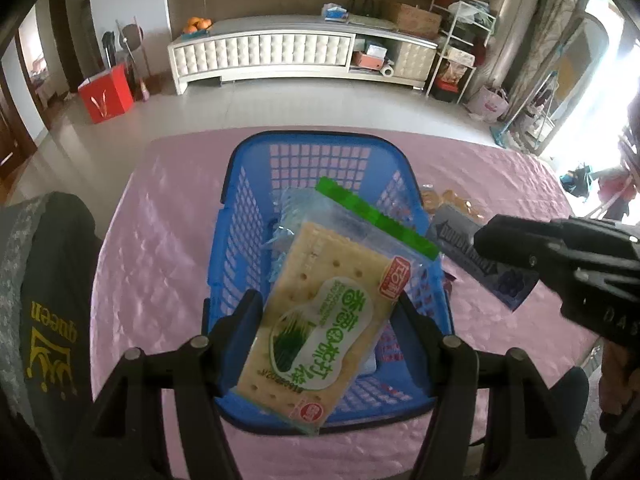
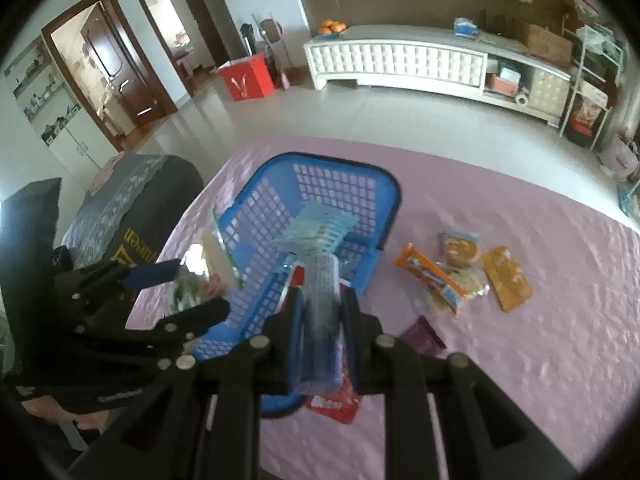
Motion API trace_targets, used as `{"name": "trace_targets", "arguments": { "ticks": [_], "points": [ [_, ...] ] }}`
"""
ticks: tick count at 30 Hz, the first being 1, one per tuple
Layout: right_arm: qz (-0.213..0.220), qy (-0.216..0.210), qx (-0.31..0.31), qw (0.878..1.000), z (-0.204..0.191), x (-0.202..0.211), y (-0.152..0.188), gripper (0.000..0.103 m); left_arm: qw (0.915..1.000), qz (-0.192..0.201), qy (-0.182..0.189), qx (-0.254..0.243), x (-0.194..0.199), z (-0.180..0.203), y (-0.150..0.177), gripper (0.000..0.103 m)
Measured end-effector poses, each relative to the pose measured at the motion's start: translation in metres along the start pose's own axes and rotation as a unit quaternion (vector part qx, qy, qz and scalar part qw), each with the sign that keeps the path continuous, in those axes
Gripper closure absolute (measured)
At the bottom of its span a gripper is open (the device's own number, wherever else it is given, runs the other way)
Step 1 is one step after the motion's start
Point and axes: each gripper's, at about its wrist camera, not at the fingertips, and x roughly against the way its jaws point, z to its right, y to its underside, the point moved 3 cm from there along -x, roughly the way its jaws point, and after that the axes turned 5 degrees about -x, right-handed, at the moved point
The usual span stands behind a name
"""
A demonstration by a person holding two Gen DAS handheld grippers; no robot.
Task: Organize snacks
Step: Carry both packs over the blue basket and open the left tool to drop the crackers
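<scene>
left gripper (image 1: 326,312) clamps cracker packet (image 1: 320,320) – clear, green-sealed; right gripper (image 2: 320,312) clamps blue packet (image 2: 320,320) | over blue basket (image 1: 236,208)

Blue lattice basket (image 1: 240,216), pink glossy tablecloth (image 1: 160,248), green-edged cream cracker packet (image 1: 320,312).

The worktop (image 2: 520,360) wears a quilted pink cloth with a satin sheen. On it stands a blue plastic basket (image 2: 384,196) with latticed walls. Well to its right lies a loose cluster of snacks — an orange wrapped bar (image 2: 420,270), an orange packet (image 2: 508,278) and two clear packs of biscuits (image 2: 460,250). Nearer the basket lie a small purple packet (image 2: 424,336) and what looks like a red pouch (image 2: 332,404), blurred and half hidden.
</scene>
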Motion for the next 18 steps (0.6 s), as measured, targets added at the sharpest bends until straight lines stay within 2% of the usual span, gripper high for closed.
{"name": "trace_targets", "arguments": {
  "ticks": [2, 7, 14, 17, 18],
  "points": [
    [-0.003, -0.002, 0.002, 1.0, -0.001, -0.005, -0.002, 0.08, 0.9999, 0.004, 0.011, 0.006, -0.003, -0.003, -0.005, 0.04],
    [-0.011, -0.002, -0.002, 1.0, 0.003, -0.016, -0.005, 0.08, 0.9999, -0.003, 0.003, 0.013, -0.018, -0.007, -0.012, 0.04],
    [-0.015, 0.0, -0.002, 1.0, 0.002, -0.02, -0.008, 0.081, 0.9986, -0.045, -0.004, 0.027, -0.038, -0.006, 0.01, 0.039],
    [-0.017, -0.002, -0.001, 1.0, -0.001, -0.018, -0.008, 0.081, 0.9982, -0.055, -0.016, 0.019, -0.037, -0.004, 0.017, 0.037],
    [-0.017, -0.002, 0.0, 1.0, -0.003, -0.017, -0.007, 0.081, 0.9983, -0.052, -0.024, 0.012, -0.033, -0.004, 0.019, 0.033]
  ]
}}
